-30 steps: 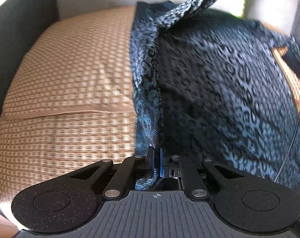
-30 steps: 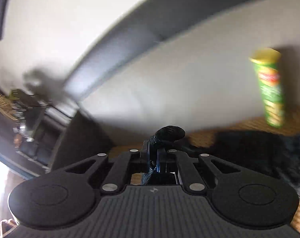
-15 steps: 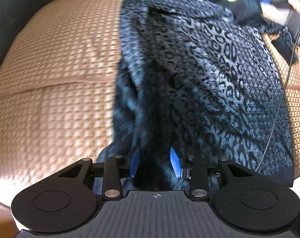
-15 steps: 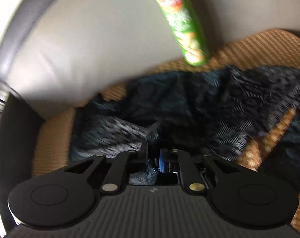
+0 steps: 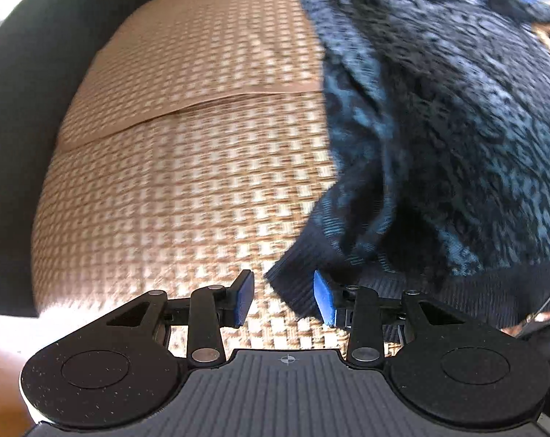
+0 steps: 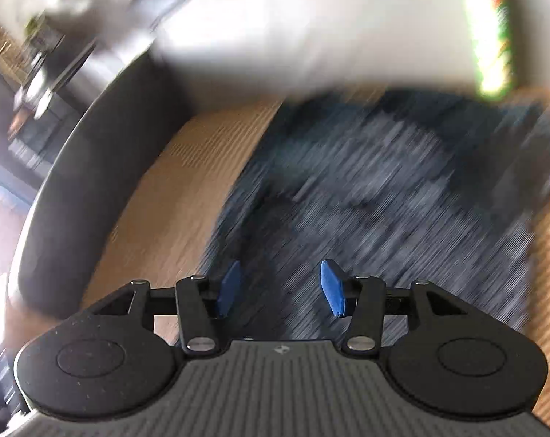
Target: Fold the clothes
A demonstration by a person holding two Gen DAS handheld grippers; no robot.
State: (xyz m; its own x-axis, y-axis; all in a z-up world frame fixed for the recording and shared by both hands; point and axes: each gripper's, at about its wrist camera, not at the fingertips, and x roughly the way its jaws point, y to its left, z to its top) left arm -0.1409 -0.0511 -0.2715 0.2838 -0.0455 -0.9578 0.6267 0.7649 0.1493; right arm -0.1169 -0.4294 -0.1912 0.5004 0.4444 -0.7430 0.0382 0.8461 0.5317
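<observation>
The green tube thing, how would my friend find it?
Look at the sofa's pale backrest behind the woven seat mat. The green and yellow tube stands against it, just past the dark patterned garment. It is the only bright, upright thing there.

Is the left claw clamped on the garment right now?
No: the left claw is open, its blue pads apart beside the garment hem.

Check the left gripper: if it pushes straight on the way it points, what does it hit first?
Most likely the dark ribbed hem corner of the patterned garment, which lies just ahead between the open fingers of the left gripper, nearer its right finger. The woven mat lies right under it. Depth is unclear.
</observation>
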